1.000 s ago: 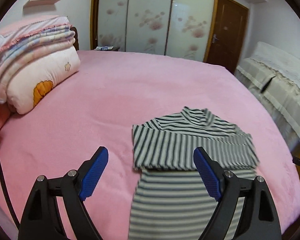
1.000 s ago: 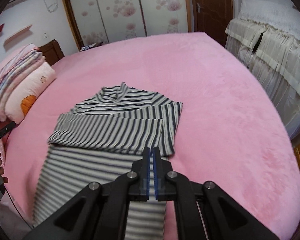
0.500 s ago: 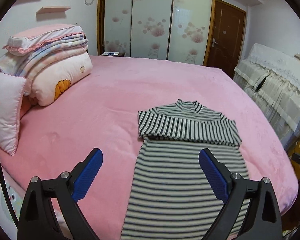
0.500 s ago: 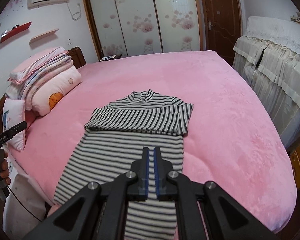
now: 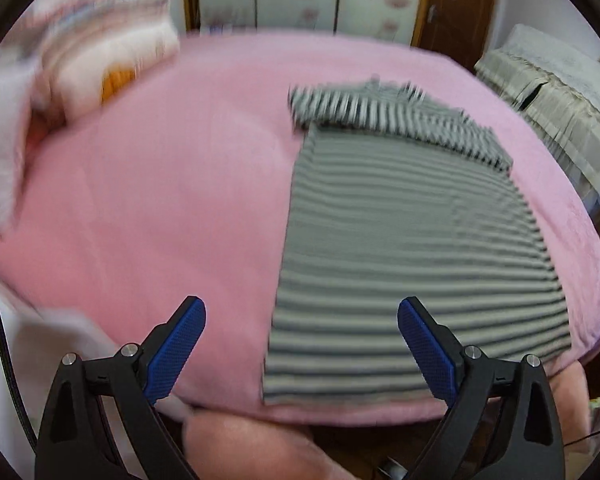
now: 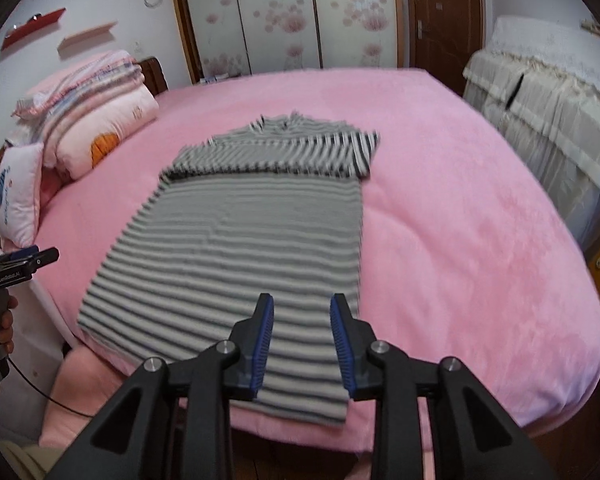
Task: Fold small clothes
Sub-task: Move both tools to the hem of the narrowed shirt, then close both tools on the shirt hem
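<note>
The striped top [image 6: 236, 248] lies flat on the pink bed [image 6: 460, 216], its hem at the near edge of the mattress and its collar pointing toward the wardrobe doors [image 6: 276, 16]. Both sleeves are folded across the chest, forming a band of vertical stripes above the horizontally striped body. The left claw [image 5: 302, 344] is spread wide and holds nothing; it hovers at the near bed edge, with the top's near left corner lying between its blue pads [image 5: 176, 350]. The left wrist view is motion-blurred. The right claw [image 6: 302, 340] is parted to a narrow gap and holds nothing; it sits over the near right part of the hem. Whether its pads touch the fabric cannot be determined. Folded quilts [image 6: 100, 108] and a small pillow [image 6: 18, 196] are stacked at the left head of the bed.
</note>
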### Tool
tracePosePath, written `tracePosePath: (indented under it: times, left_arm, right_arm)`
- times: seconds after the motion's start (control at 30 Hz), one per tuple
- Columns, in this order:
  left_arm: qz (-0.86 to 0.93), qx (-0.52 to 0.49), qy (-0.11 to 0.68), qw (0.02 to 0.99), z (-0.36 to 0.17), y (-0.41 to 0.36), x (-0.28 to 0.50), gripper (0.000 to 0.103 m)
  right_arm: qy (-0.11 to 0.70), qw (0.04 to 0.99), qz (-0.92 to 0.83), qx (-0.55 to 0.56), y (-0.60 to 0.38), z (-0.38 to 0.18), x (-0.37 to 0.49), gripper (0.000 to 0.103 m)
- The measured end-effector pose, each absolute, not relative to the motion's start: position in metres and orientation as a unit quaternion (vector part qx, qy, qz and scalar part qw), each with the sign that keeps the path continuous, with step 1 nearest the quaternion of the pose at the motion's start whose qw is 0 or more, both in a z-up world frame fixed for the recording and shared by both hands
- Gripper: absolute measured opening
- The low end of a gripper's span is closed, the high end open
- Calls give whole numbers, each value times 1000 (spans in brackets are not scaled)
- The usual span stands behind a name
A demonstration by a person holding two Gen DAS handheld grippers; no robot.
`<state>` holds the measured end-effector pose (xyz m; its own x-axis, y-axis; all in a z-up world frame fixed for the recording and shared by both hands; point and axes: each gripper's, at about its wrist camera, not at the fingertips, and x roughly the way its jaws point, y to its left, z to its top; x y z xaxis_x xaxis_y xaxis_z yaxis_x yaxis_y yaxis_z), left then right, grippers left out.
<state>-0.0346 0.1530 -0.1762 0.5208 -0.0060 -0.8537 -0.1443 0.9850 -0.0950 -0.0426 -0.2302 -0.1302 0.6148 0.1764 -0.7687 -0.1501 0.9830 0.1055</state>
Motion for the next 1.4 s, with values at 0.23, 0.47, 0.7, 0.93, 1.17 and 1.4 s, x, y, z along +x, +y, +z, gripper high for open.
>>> tracePosePath:
  times: [0.23, 0.47, 0.7, 0.93, 1.17, 1.4]
  left_arm:
    - [2, -167, 524, 835, -236, 195, -50, 90]
    - [-42, -190, 543, 817, -266, 206, -48, 77]
    - [-72, -209, 543, 810, -279, 210, -42, 76]
    - [-105, -217, 547, 801, -283, 206, -44, 76]
    - [-120, -250, 545, 791, -290, 213, -45, 67]
    - [-123, -294, 529, 787, -300, 223, -46, 67]
  right_arm:
    - [488, 867, 94, 48, -254, -186, -52, 29]
    - [526, 839, 113, 79, -274, -223, -55, 29]
    - [536, 824, 139, 118, -281, -236, -45, 29]
    - [551, 811, 164, 106, -268, -251, -35, 29]
    - [553, 806, 172, 125, -274, -255, -37, 29]
    - [553, 800, 171, 156, -278, -264, -36, 29]
